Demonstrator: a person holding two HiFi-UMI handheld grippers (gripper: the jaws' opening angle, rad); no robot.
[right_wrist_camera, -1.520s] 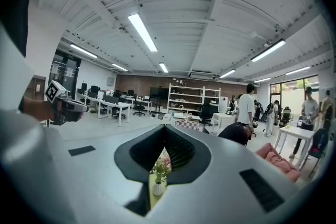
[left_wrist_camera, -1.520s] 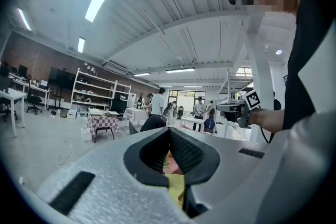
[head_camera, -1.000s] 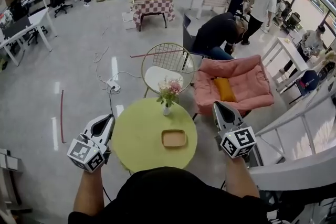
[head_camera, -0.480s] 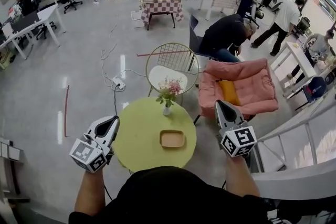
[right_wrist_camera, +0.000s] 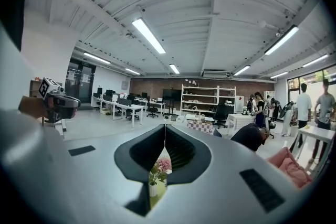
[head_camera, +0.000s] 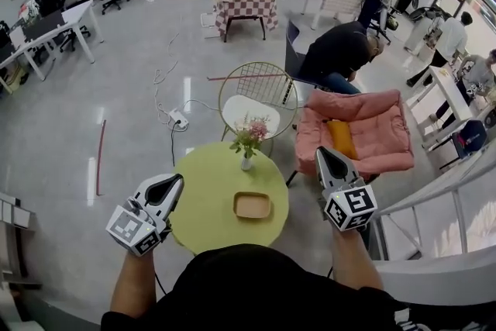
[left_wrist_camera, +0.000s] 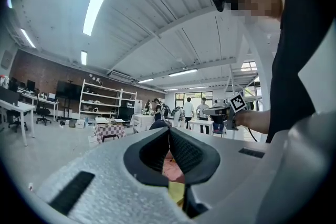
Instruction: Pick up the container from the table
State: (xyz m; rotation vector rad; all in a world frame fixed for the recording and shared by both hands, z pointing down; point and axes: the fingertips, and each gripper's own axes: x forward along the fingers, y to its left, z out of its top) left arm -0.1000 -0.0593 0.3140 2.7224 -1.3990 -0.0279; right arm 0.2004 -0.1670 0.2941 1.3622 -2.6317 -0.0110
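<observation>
A shallow tan rectangular container (head_camera: 252, 205) lies on a round yellow-green table (head_camera: 201, 205), near its right side. A small white vase of pink flowers (head_camera: 248, 142) stands at the table's far edge. My left gripper (head_camera: 173, 181) hovers at the table's left rim, jaws closed together with nothing between them. My right gripper (head_camera: 321, 152) hangs off the table's right side, above the floor beside the pink armchair, also shut and empty. In the left gripper view the jaws (left_wrist_camera: 169, 132) meet at the tip. The right gripper view shows the flowers (right_wrist_camera: 159, 167) behind its closed jaws (right_wrist_camera: 165, 128).
A gold wire chair (head_camera: 253, 97) stands just beyond the table, and a pink armchair (head_camera: 358, 129) with an orange cushion sits to its right. A power strip with cables (head_camera: 178, 118) lies on the floor. A white railing (head_camera: 434, 201) runs at right. Several people are further back.
My left gripper has drifted right, up to the table's rim. The right gripper has stayed about where it was. Both jaws remain shut.
</observation>
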